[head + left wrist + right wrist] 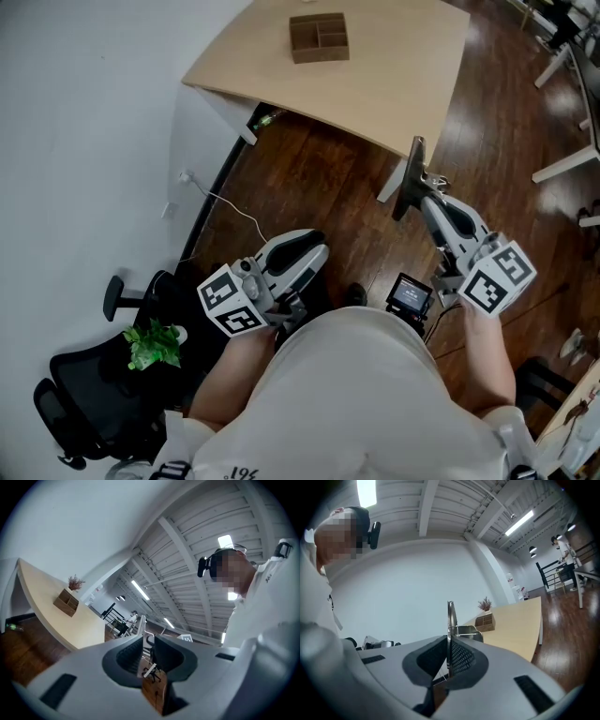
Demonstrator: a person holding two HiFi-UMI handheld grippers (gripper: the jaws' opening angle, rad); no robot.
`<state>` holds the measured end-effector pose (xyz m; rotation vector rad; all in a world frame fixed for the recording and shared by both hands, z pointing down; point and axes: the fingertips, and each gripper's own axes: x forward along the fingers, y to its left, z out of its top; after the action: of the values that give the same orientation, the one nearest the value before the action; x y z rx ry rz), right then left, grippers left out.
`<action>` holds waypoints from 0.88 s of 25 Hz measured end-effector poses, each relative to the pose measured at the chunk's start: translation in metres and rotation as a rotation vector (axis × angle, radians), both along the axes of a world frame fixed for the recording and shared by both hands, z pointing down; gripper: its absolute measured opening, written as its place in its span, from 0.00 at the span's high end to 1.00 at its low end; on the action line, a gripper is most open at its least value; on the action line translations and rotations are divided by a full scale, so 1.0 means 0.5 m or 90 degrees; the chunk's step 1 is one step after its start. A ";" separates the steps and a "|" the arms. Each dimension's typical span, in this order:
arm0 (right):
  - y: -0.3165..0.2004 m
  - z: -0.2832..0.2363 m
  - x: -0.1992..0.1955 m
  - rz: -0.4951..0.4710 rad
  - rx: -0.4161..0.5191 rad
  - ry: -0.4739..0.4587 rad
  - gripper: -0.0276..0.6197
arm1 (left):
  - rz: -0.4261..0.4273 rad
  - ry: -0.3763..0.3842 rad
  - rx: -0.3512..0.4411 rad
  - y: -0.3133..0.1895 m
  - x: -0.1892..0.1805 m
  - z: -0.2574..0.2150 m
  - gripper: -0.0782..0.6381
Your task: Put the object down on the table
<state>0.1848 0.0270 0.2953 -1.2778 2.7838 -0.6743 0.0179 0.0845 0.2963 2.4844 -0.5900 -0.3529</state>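
The left gripper (312,249) sits at about 7 o'clock in the head view, close against the person's body. Its jaws are a little apart with nothing between them; only floor (319,178) and a distant chair show through the gap. It has no part in this step and is best kept low and out of the way.

The table (394,66) lies at 12 o'clock, well apart from both grippers, with a wooden box (319,37) standing near its far edge at about 11 o'clock.

The right gripper (427,187), at roughly 3 o'clock, is pinched on a thin metal tool (410,180). The right gripper view shows the pads pressed on the flat strip, which rises upright and edge-on out of the jaws. In the head view the tool points toward 11 o'clock and hangs over bare floor just short of the table's near edge, so the putting-down has likely not begun.

To do it well, the right gripper probably needs to travel forward to 12 o'clock until the tool is fully over bare tabletop, clear of the edge and of the box. Then it should turn the strip from upright to flat and lower it until it rests on the wood. The jaws should spread only once the table bears it, since a thin strip released on edge would likely topple or slide off.
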 end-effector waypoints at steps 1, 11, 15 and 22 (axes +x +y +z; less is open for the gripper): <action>-0.016 0.001 -0.005 0.006 -0.002 0.000 0.95 | 0.004 0.000 -0.002 -0.019 -0.007 0.002 0.79; -0.199 0.018 -0.090 0.066 -0.031 0.006 0.95 | 0.044 0.005 -0.025 -0.226 -0.114 0.011 0.79; -0.280 0.003 -0.150 0.074 -0.026 0.009 0.95 | 0.059 0.003 -0.015 -0.310 -0.174 -0.006 0.79; -0.397 -0.023 -0.265 0.079 -0.017 0.010 0.95 | 0.056 0.012 -0.013 -0.422 -0.296 -0.018 0.79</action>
<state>0.0521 -0.1715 0.2839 -1.4532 2.6878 -0.6988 -0.1300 -0.1262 0.2875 2.4763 -0.4734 -0.3339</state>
